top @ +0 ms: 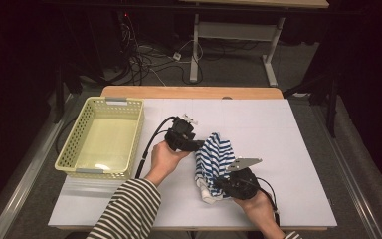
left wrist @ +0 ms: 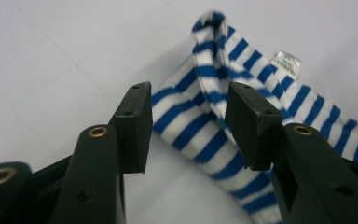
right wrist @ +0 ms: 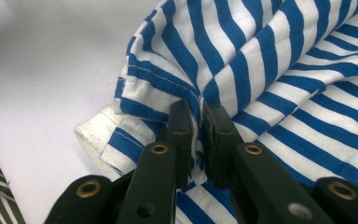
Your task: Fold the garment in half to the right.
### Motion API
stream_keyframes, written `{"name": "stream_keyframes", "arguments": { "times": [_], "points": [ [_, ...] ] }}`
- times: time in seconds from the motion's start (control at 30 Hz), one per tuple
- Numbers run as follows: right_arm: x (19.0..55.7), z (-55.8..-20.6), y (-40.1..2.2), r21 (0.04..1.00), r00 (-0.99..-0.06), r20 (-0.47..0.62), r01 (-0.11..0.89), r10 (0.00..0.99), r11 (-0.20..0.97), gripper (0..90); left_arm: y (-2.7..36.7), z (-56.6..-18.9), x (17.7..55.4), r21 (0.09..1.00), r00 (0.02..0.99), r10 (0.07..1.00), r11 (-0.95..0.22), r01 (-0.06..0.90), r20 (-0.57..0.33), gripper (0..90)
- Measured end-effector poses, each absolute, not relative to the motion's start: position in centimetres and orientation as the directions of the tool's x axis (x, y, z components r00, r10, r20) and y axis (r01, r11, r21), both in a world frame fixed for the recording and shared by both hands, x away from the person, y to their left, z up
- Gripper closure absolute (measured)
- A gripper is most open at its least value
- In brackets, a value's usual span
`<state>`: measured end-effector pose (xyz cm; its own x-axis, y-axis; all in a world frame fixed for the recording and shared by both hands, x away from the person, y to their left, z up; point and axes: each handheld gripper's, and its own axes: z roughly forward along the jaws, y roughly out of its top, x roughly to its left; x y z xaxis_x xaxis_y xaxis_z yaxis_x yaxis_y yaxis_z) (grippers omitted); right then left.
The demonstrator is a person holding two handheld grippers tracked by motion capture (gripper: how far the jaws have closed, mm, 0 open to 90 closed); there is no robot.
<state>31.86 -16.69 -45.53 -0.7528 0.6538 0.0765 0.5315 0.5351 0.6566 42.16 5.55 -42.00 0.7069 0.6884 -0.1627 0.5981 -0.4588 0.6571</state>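
While pinched, striped cloth within right gripper.

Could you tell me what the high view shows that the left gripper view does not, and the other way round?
The high view alone takes in the yellow basket at the table's left, the right gripper pinching the near end of the striped garment, and the person's striped sleeve. The left gripper view alone brings out the small white label on the cloth and the left gripper with its jaws apart, nothing pressed between them. Both share the blue and white garment lying on the white table.
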Motion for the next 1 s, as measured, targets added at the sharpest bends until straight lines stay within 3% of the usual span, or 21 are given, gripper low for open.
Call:
{"name": "stream_keyframes", "arguments": {
  "times": [0.4, 0.67, 1.0],
  "points": [
    [32.0, -45.6, -16.7, 0.653, -0.752, 0.081, 0.536, 0.654, 0.535, 82.9, 7.2, -44.8, 38.2, 0.635, 0.727, 0.654, -0.476, 0.609, -0.207, 47.9],
    [31.9, -45.6, -16.7, 0.653, -0.75, 0.08, 0.537, 0.657, 0.534, 82.5, 6.7, -45.4, 35.6, 0.647, 0.766, 0.617, -0.511, 0.566, -0.183, 47.0],
    [32.0, -45.7, -16.7, 0.655, -0.75, 0.08, 0.536, 0.657, 0.533, 81.5, 6.3, -46.5, 34.8, 0.648, 0.773, 0.606, -0.515, 0.561, -0.188, 47.0]
  ]
}}
